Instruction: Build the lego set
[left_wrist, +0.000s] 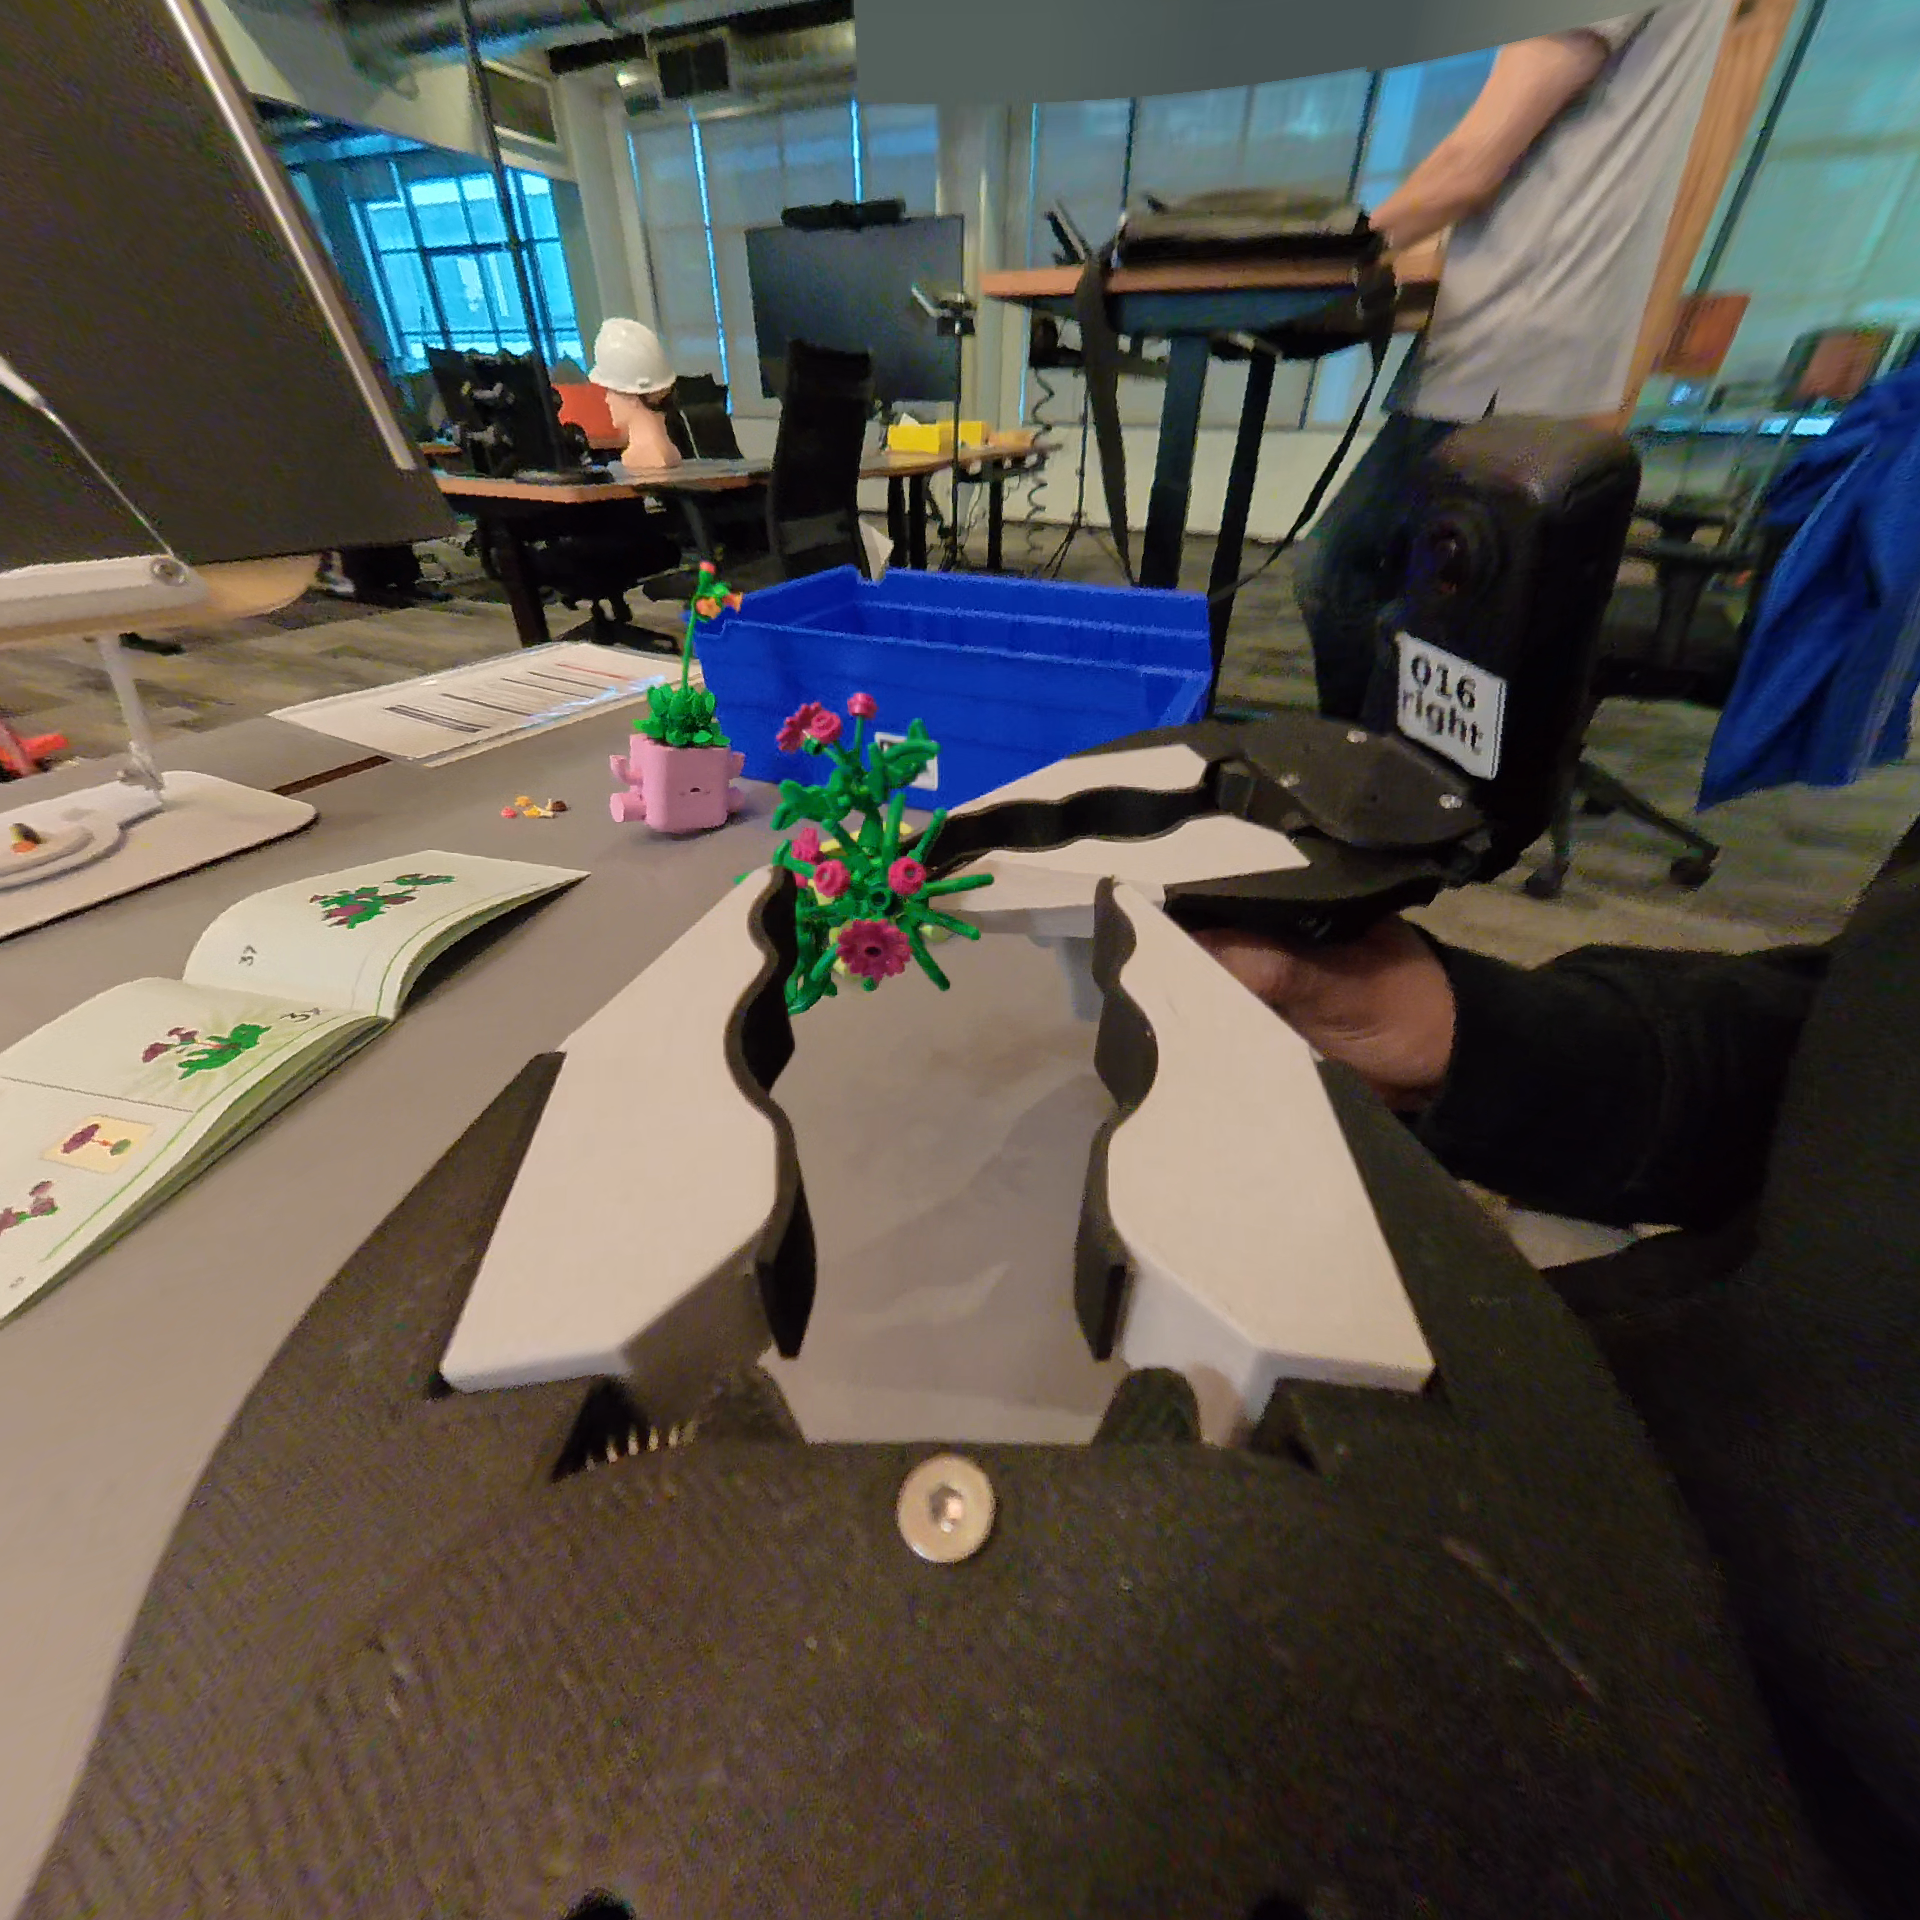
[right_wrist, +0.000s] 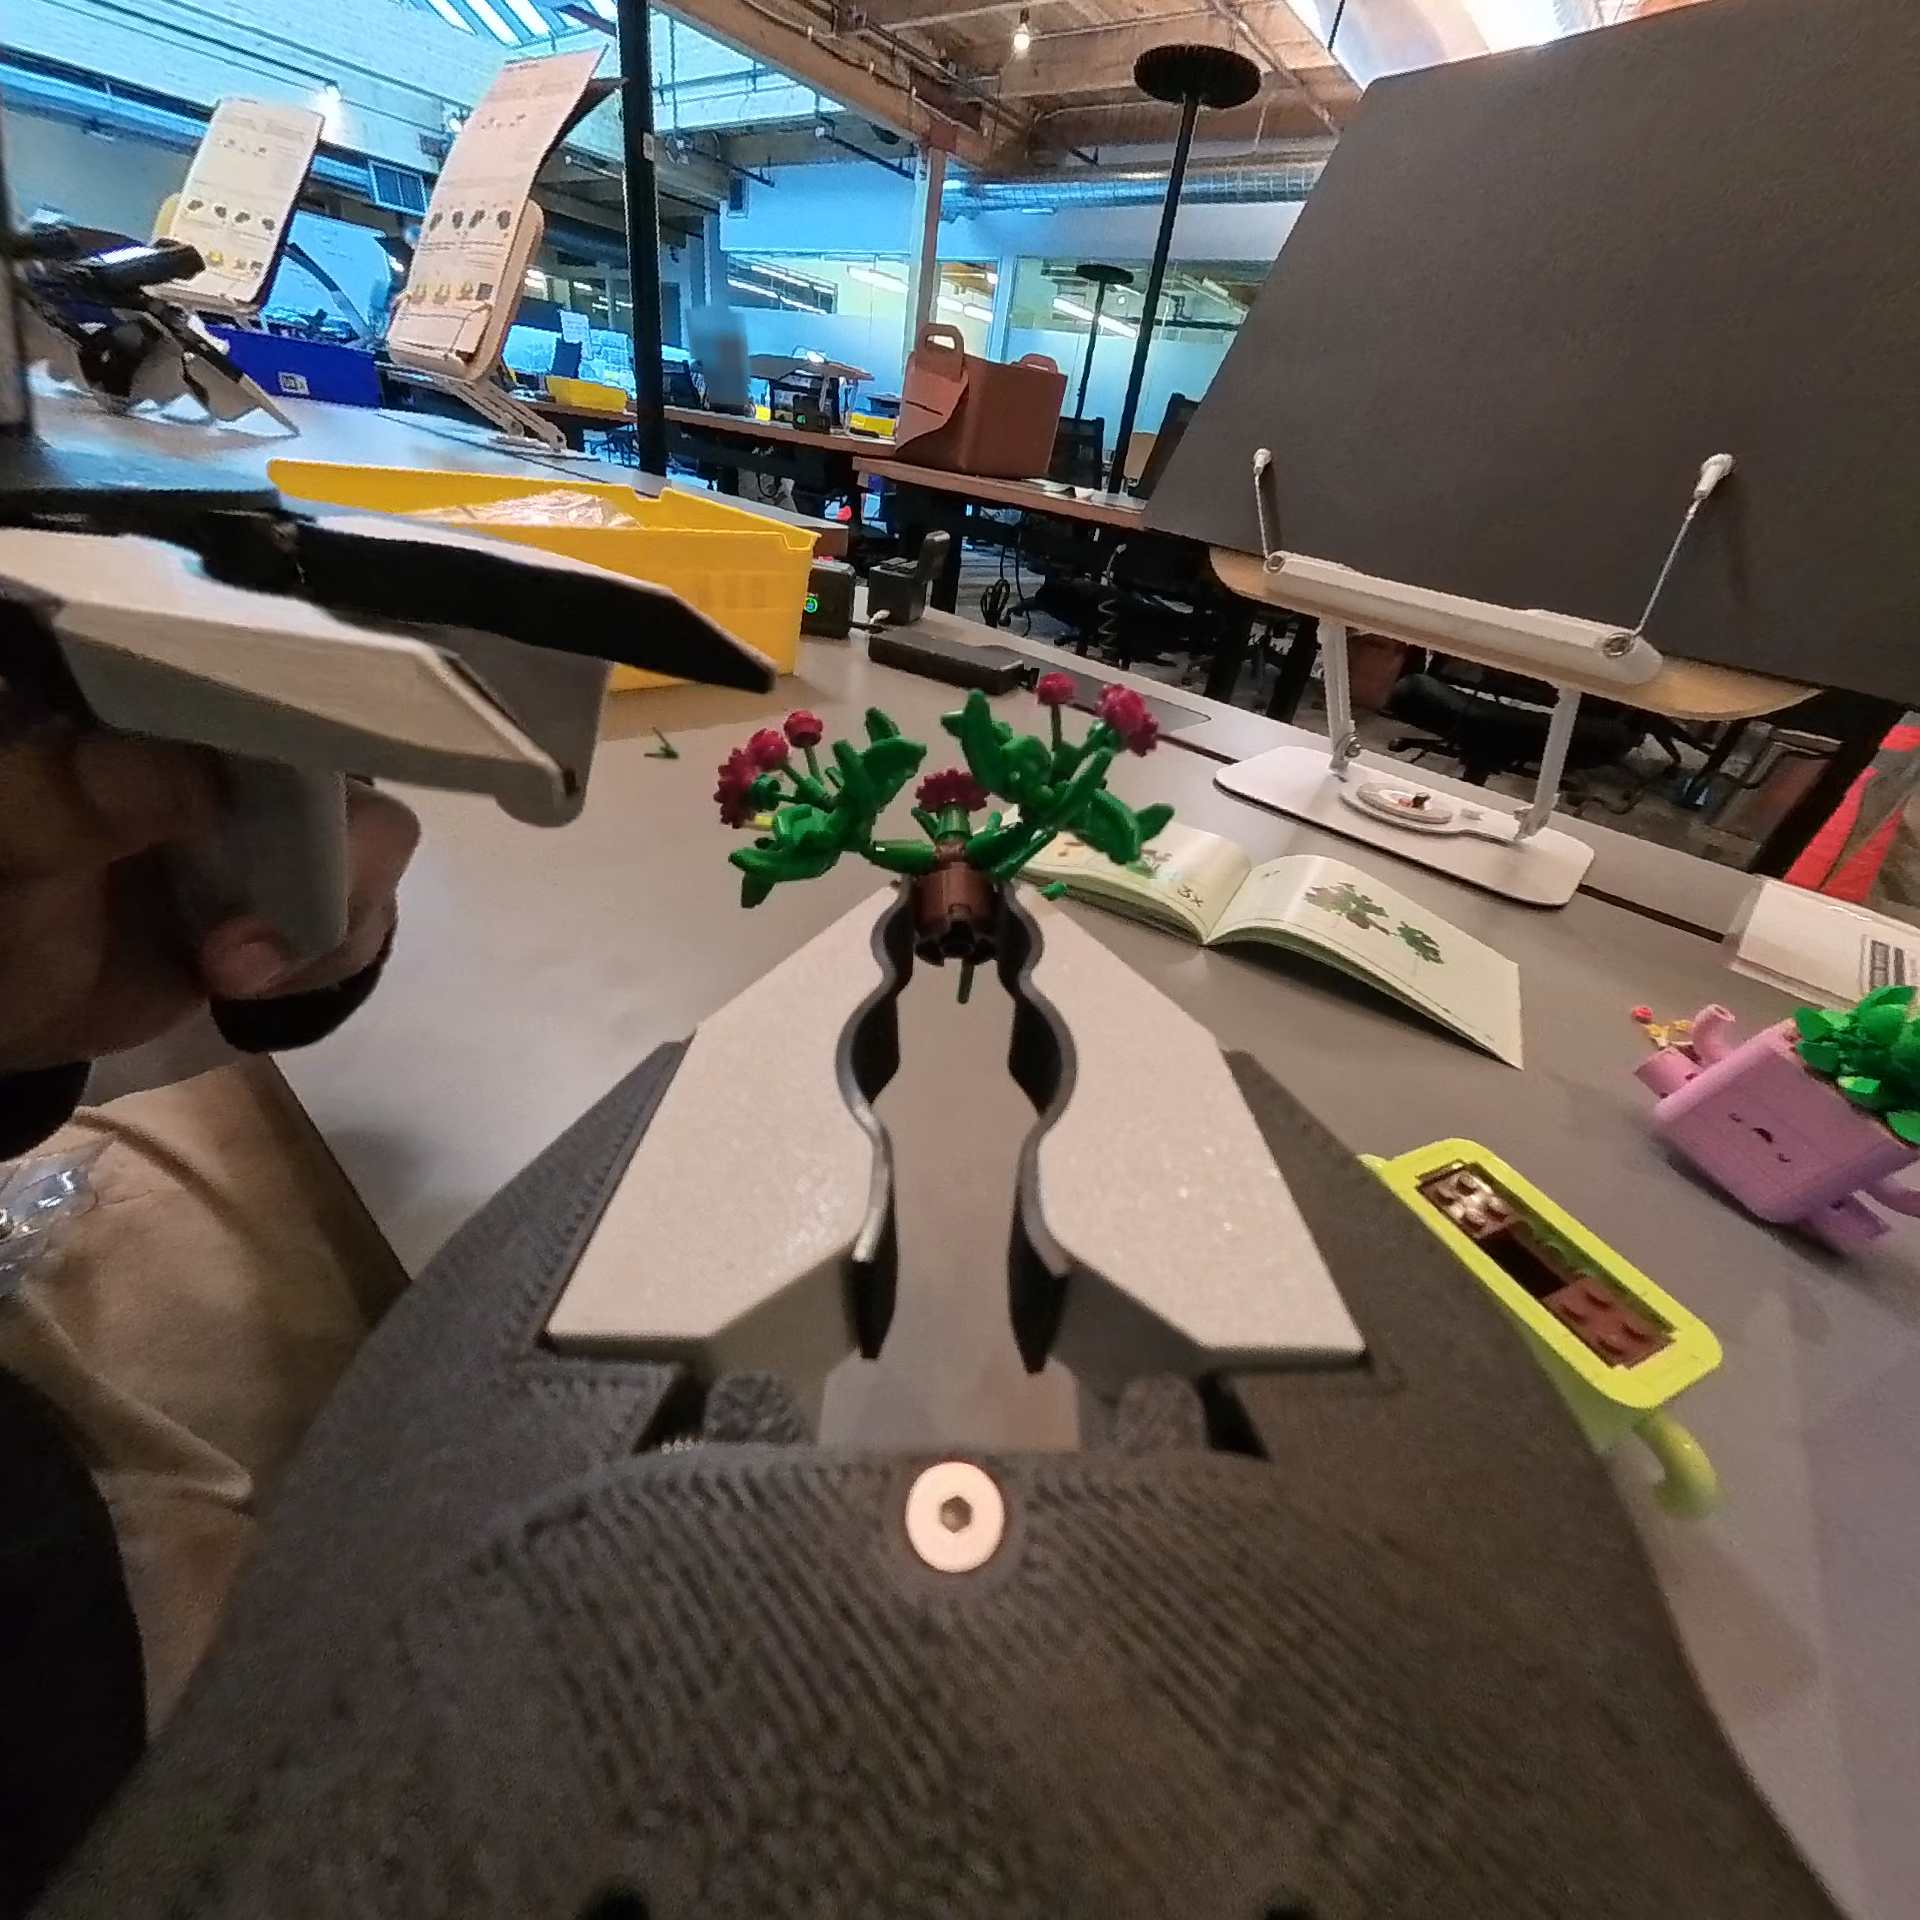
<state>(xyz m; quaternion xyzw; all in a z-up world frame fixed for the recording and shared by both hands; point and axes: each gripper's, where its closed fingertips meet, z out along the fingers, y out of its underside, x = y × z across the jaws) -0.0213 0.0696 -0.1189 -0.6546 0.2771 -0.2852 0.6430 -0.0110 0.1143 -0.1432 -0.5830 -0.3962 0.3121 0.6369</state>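
Right fingers (right_wrist: 954, 935) pinch the flower plant (right_wrist: 935, 810) by its brown base, up off the counter (right_wrist: 582, 935). Left fingers (left_wrist: 940, 935) gape wide, holding nothing, beside it, likely ready to help.

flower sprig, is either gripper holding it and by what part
The right gripper holds the flower sprig by its brown base, pinched between the fingertips. The left gripper is open, holding nothing; its left finger sits beside the leaves.

Open office: desks (left_wrist: 582, 483), monitors (left_wrist: 854, 301).
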